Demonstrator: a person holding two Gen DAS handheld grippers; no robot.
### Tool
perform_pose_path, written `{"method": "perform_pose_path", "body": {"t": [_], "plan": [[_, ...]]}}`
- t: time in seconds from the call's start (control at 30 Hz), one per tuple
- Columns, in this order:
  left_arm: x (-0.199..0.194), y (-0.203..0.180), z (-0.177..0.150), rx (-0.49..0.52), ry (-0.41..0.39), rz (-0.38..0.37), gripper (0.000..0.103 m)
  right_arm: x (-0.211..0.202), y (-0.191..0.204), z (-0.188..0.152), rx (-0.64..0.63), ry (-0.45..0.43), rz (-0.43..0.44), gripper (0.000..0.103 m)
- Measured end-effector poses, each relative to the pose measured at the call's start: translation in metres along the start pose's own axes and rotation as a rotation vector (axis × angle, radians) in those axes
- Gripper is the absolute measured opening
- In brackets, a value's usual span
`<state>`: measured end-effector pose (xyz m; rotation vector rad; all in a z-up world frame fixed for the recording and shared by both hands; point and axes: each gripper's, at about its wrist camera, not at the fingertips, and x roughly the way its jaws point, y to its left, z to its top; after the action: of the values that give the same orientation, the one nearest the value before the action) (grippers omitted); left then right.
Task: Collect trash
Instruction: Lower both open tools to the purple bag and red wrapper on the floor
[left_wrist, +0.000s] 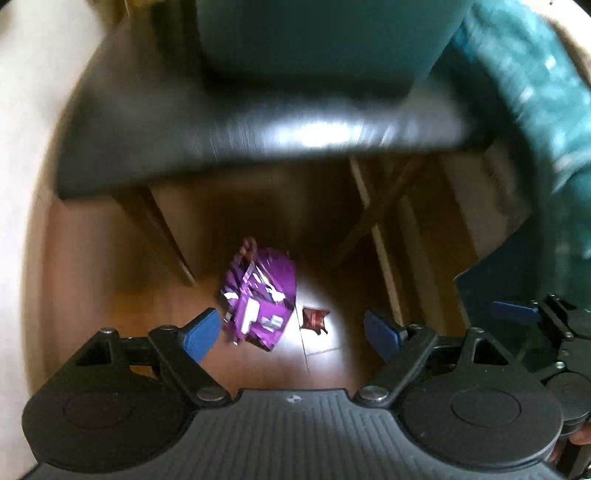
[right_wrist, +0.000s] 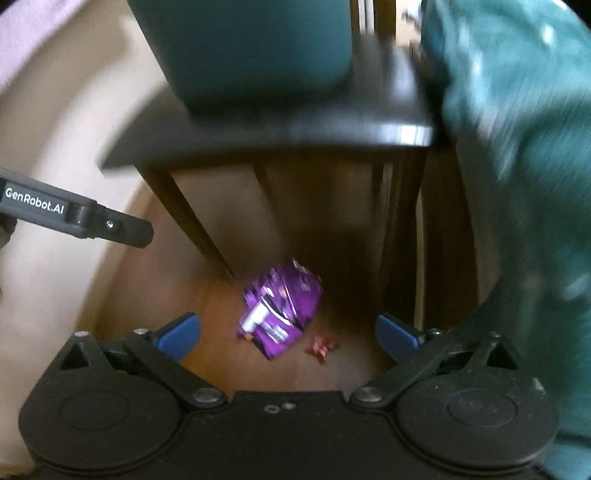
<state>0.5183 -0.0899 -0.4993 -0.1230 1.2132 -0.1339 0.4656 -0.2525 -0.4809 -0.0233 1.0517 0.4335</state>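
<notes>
- We see the purple wrapper (left_wrist: 260, 295) on the wooden floor (left_wrist: 110, 266), just beside the dark stool (left_wrist: 258, 140), straight ahead at twelve o'clock of both tongs.
- Its long axis looks to run roughly from eleven to five in the left view, crumpled; which end leads, we cannot tell.
- A small red scrap (left_wrist: 314, 319) lies near its four o'clock.
- Left tongs (left_wrist: 291, 332) and right tongs (right_wrist: 288, 334) both gape wide, empty; neither looks clearly nearer.
</notes>
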Motion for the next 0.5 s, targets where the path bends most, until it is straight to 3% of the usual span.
{"method": "perform_pose_path", "body": {"t": [0.23, 0.5], "plan": [[0.131, 0.022, -0.017, 0.011, 0.045, 0.049, 0.086, 0.126, -0.025, -0.048, -0.009, 0.081, -0.007, 0.099], [0.252, 0.059, -0.028, 0.107, 0.101, 0.075, 0.086, 0.243, -0.037, -0.090, 0.003, 0.150, -0.010, 0.094]]}}
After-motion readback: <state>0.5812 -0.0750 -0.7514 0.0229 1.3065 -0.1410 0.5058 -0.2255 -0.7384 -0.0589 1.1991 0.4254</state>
